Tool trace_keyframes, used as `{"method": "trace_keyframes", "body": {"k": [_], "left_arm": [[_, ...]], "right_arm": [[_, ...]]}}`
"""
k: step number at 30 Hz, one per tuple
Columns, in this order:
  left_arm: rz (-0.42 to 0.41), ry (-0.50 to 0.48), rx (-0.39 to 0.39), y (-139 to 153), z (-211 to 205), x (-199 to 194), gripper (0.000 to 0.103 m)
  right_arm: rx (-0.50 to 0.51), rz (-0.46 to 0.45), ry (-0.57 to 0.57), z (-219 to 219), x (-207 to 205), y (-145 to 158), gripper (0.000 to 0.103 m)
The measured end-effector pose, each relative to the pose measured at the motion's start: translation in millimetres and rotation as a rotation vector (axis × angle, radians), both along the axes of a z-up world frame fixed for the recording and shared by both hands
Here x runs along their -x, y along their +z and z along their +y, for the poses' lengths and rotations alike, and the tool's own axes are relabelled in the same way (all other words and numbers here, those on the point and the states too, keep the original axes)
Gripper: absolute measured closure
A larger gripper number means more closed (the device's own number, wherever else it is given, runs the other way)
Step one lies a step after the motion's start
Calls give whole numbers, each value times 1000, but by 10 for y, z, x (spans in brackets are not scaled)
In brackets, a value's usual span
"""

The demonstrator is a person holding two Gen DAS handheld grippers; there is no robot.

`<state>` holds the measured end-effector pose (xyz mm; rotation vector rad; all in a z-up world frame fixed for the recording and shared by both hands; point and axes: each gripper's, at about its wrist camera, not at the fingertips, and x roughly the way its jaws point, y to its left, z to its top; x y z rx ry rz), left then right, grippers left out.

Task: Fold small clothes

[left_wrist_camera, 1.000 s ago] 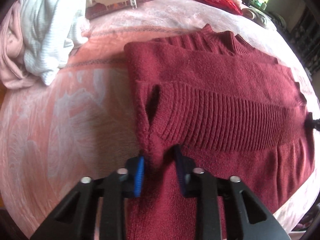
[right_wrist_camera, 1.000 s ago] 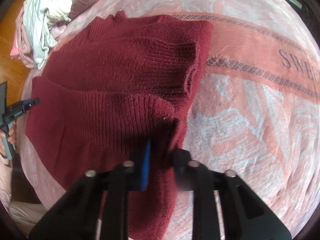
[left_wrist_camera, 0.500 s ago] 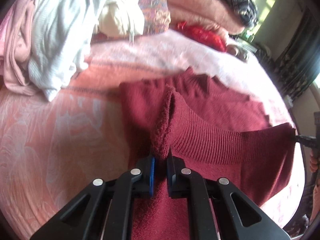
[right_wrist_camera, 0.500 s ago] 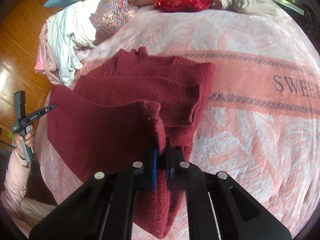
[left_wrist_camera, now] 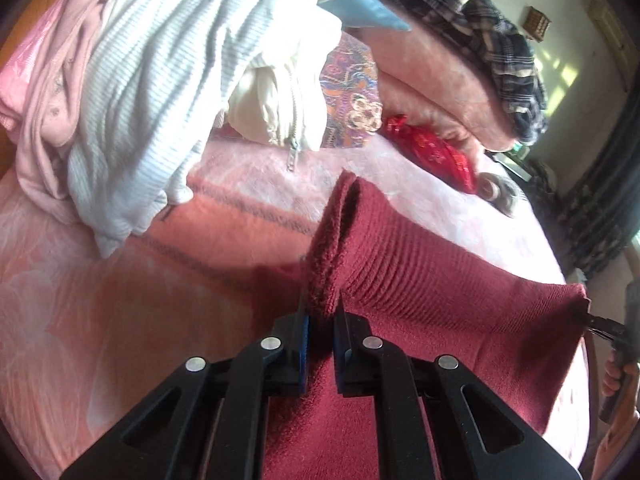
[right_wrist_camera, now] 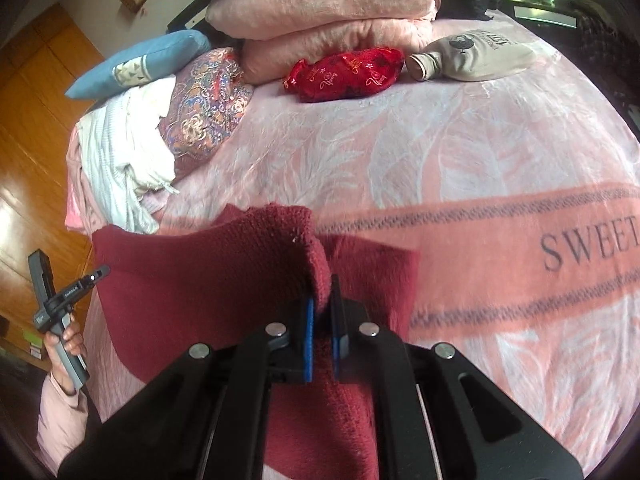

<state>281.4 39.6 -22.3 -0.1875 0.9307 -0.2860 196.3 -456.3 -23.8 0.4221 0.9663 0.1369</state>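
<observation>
Dark red knitted sweater [left_wrist_camera: 420,292] hangs lifted above the pink patterned blanket [right_wrist_camera: 460,168], one edge stretched between the left gripper [left_wrist_camera: 320,316] and right gripper [right_wrist_camera: 322,304], each clamped on a corner. Open blanket lies ahead; a white ribbed garment pile [left_wrist_camera: 152,80] sits left.

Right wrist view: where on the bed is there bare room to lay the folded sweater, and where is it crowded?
Bare blanket lies right of the sweater, from the red pouch and grey pouch down past the "SWEET" band. Crowded: the clothes pile and patterned pillow at left, stacked pink bedding at the head.
</observation>
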Motion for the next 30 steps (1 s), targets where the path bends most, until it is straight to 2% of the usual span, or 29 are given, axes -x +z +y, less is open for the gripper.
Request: {"method": "trace_keyframes", "body": {"k": [5, 12, 14, 15, 17, 19, 20, 21, 23, 26, 30], "left_arm": [[30, 14, -30, -316, -107, -331, 94], [116, 27, -99, -846, -161, -600, 90], [126, 32, -113, -927, -142, -599, 79], [124, 33, -128, -948, -143, -586, 72], [117, 50, -179, -955, -143, -561, 33], [114, 48, -209, -933, -124, -533, 19], [119, 40, -206, -915, -112, -512, 18], [130, 33, -203, -890, -94, -481, 18], [148, 25, -197, -809, -51, -394, 12], [157, 5, -198, -667, 26, -172, 9], [145, -31, -226, -544, 156, 287, 8]], "right_arm": [[9, 54, -40, -58, -421, -333, 98], [38, 147, -64, -107, -684, -768, 97], [54, 173, -67, -91, -713, -890, 96], [64, 191, -72, -75, -721, -958, 90], [79, 199, -70, -49, -694, -1007, 87], [93, 195, -59, -36, -627, -958, 83], [101, 191, -55, -40, -564, -896, 80], [103, 184, -54, -51, -498, -836, 70], [110, 158, -42, -58, -320, -684, 58], [112, 159, 7, -56, 115, -497, 56], [47, 178, 73, 1, 740, -476, 51]]}}
